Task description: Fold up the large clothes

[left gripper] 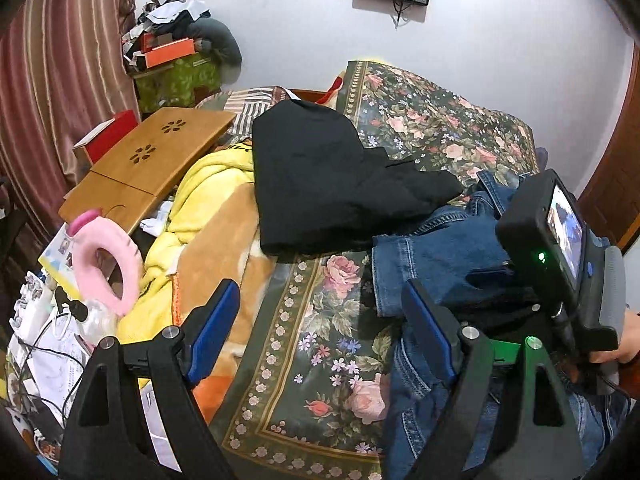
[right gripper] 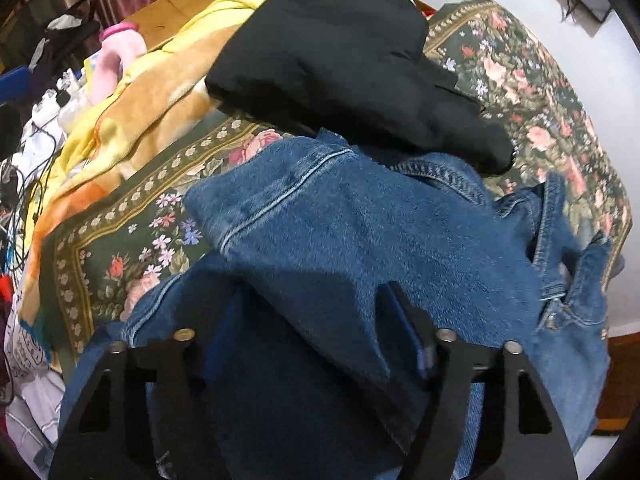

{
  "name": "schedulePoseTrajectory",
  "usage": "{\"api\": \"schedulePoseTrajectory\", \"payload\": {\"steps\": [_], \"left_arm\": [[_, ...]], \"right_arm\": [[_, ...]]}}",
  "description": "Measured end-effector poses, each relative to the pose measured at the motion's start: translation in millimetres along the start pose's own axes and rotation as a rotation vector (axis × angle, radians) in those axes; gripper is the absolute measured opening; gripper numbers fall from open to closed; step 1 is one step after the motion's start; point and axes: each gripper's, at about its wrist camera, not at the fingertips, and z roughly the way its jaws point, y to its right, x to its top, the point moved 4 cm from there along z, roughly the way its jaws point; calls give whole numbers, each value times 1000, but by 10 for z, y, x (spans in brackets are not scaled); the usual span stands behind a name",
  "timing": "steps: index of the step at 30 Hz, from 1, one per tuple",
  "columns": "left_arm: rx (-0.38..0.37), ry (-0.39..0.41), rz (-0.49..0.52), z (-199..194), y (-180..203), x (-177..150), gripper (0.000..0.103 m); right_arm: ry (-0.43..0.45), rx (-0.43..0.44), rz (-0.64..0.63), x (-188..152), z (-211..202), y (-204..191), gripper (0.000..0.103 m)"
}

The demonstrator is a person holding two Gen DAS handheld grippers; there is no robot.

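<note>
**Right wrist view: denim draped over the jaws, mid-fold**

Crumpled blue denim jeans [right gripper: 360,240] lie on the green floral bedspread [right gripper: 120,248], just beside a folded black garment [right gripper: 340,52]. The right gripper [right gripper: 316,320] is buried in denim; whether it pinches cloth, I cannot tell. The left gripper [left gripper: 320,320] hangs released above the bedspread. Next, probably: flattening the jeans.
</note>
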Motion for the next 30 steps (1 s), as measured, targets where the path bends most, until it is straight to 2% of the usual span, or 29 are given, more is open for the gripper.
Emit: {"api": "schedulePoseTrajectory", "payload": {"steps": [2, 4, 8, 14, 21, 25, 30], "left_arm": [[4, 2, 11, -1, 26, 6, 82], [9, 7, 24, -8, 66, 16, 82], [5, 23, 35, -55, 129, 45, 82], [-6, 53, 59, -153, 289, 132, 82], [-20, 84, 104, -252, 537, 215, 82], [-27, 92, 137, -260, 716, 227, 82], [-54, 64, 160, -181, 910, 184, 82]], "right_arm": [[9, 22, 8, -2, -34, 7, 27], [49, 30, 45, -7, -134, 53, 9], [156, 42, 122, 1, -390, 150, 6], [318, 35, 229, -63, -997, 465, 6], [448, -18, 392, -513, -1566, 982, 6], [455, -59, 515, -956, -1663, 1340, 6], [366, -108, 679, -1586, -1415, 1655, 5]]}}
